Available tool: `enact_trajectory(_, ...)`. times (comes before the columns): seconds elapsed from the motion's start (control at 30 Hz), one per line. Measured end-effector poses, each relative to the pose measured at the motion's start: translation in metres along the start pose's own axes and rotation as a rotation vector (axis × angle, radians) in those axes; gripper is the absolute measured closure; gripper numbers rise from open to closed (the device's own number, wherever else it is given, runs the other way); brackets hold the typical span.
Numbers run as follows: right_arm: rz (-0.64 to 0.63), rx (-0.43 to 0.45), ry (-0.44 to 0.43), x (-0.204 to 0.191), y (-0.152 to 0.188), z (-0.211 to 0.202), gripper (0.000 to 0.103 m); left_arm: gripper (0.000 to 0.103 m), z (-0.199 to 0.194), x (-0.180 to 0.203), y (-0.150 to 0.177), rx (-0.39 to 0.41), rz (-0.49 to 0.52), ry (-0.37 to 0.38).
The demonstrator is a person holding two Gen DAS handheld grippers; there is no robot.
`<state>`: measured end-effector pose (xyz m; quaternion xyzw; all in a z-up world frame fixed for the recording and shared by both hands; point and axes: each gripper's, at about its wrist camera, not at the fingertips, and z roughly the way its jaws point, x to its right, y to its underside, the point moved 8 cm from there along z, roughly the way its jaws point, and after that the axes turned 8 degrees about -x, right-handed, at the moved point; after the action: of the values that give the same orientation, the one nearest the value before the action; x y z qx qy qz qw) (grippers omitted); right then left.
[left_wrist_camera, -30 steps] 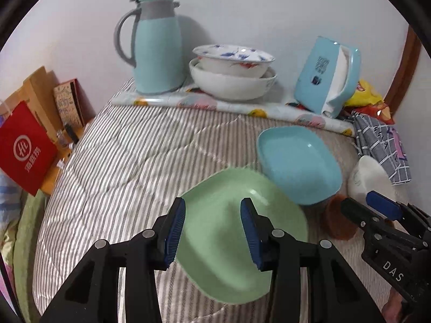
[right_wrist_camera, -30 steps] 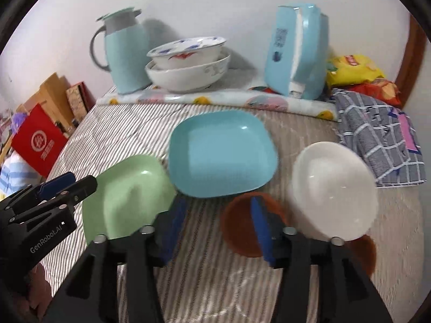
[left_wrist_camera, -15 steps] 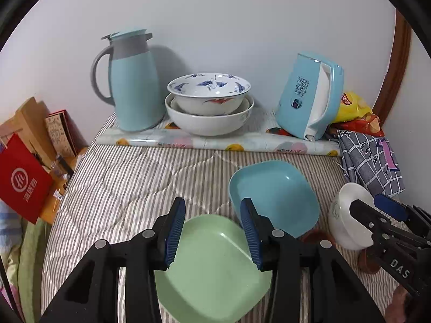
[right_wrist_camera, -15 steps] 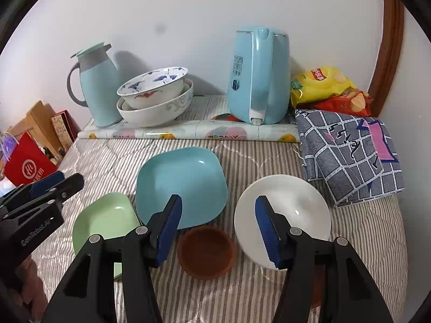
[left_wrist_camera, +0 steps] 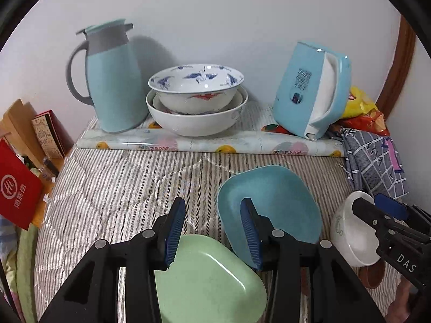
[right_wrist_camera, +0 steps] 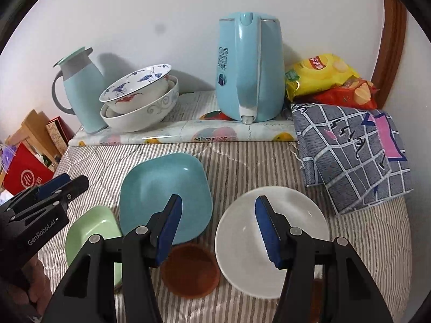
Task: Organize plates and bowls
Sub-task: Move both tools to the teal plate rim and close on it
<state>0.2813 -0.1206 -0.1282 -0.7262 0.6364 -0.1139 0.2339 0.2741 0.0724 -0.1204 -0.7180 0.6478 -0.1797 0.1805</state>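
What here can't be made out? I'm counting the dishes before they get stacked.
- Inner bowls: a third rim shows in the stack, its depth hidden by the top bowl, both views.
- Second brown dish: right wrist view, mostly hidden behind the right gripper.
- Green plate: left wrist view, near edge hidden behind the left gripper.
- Kettle label: too small to read.

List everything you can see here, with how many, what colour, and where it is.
Square plates: two, blue plate behind green plate, striped cover's left
Round dish: one, white, right
Small bowl: one, brown, front centre
Stacked bowls: white, blue-patterned on top, back ledge
Thermos jug: one, pale blue, back left
Kettle: one, blue, back
Snack bags: yellow and red, back right
Checked cloth: grey, right
Red bag: far left
Left gripper: open, empty
Right gripper: open, empty
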Motion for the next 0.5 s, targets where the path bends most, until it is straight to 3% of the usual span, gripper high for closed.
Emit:
enact_trajectory(0.4,-0.033,-0.036,-0.007,-0.009,-0.014,0.042,0.048,0.063,0.047,0.000,-0.008,-0.068,0.011,-0.036)
enact_trajectory(0.5,-0.031,-0.047,-0.013,-0.010,-0.016,0.052,0.055,0.063,0.056,0.001,-0.011,-0.071,0.012,-0.040)
